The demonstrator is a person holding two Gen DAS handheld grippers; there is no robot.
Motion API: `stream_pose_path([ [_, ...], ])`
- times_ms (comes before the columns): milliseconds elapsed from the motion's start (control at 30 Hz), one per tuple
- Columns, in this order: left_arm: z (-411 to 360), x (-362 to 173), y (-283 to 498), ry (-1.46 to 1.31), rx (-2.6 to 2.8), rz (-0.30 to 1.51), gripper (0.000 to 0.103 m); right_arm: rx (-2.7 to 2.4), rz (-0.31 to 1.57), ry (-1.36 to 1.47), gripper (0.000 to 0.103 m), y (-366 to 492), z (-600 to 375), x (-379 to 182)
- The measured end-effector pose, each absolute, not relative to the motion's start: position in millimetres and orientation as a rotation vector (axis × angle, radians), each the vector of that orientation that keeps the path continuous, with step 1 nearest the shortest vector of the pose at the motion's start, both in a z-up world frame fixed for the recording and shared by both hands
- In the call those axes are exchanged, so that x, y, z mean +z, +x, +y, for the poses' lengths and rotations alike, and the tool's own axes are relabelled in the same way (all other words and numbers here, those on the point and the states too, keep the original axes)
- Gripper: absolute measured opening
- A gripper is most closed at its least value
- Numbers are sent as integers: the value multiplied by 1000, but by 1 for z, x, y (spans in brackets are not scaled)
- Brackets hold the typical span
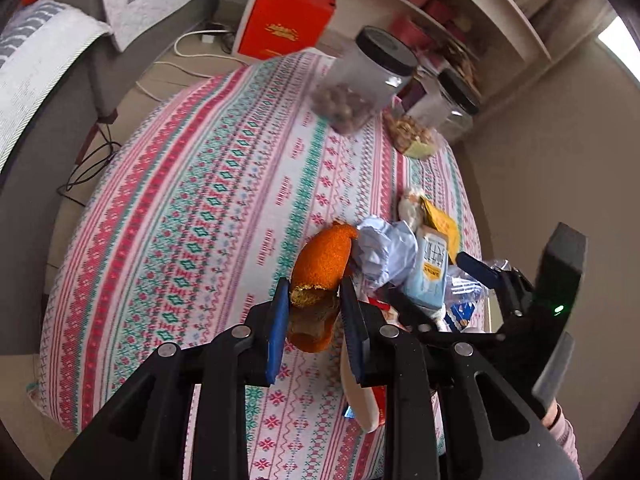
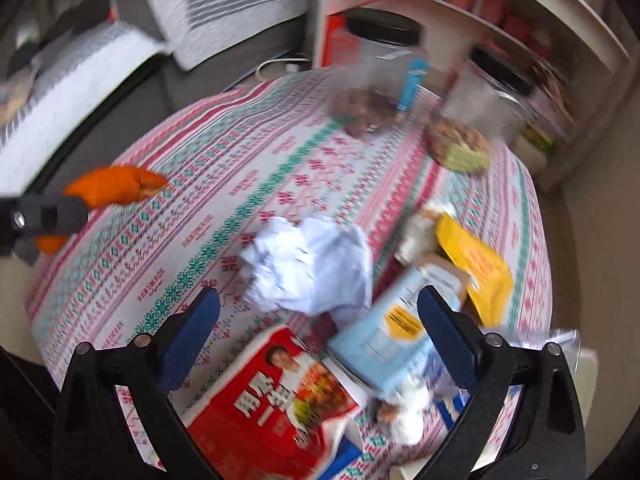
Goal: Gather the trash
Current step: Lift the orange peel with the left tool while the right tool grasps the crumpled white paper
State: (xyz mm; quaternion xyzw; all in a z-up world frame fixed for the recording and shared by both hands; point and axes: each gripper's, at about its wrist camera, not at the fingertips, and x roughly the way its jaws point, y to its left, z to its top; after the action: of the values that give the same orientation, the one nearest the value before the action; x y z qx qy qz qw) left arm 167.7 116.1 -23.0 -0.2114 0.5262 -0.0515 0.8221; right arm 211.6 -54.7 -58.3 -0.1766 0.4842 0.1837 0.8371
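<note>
My left gripper [image 1: 314, 292] is shut on an orange peel [image 1: 320, 268] and holds it above the patterned tablecloth [image 1: 208, 184]. The peel also shows at the left of the right wrist view [image 2: 116, 190], in the left gripper. My right gripper [image 2: 320, 304] is open and empty, hovering over a trash pile: crumpled white paper [image 2: 312, 264], a light blue carton [image 2: 384, 340], a red food wrapper [image 2: 276, 396] and a yellow packet [image 2: 476, 268]. The same paper [image 1: 384, 248] and carton [image 1: 430, 268] lie just right of the peel in the left wrist view.
Two black-lidded clear jars [image 1: 360, 80] [image 1: 448, 104] and a bag of nuts [image 1: 412, 132] stand at the table's far end. A white shelf with a red box [image 1: 288, 20] is behind. A sofa with a grey-white throw [image 1: 36, 60] is at left. Cables lie on the floor.
</note>
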Motion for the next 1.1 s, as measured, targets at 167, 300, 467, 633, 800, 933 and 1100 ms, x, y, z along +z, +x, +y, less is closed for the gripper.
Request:
stream_pose_path([
  [167, 129, -22, 166, -459, -77, 1107, 26, 412, 1090, -412, 72, 224, -30, -74],
  [300, 136, -24, 164, -459, -60, 1110, 26, 418, 1163, -399, 35, 235, -22, -90],
  [467, 136, -27, 165, -454, -54, 1114, 26, 411, 1125, -320, 23, 237, -33, -82],
  [633, 129, -26, 167, -447, -69, 1099, 26, 417, 1083, -221, 19, 234, -50, -67],
  [800, 119, -25, 169, -426, -83, 1087, 26, 418, 1029, -166, 17, 228, -63, -50],
  [933, 116, -27, 172, -436, -83, 1090, 26, 419, 976, -101, 17, 220, -78, -30],
  [1100, 114, -25, 175, -466, -94, 1065, 25, 418, 905, -15, 17, 211, -101, -9],
])
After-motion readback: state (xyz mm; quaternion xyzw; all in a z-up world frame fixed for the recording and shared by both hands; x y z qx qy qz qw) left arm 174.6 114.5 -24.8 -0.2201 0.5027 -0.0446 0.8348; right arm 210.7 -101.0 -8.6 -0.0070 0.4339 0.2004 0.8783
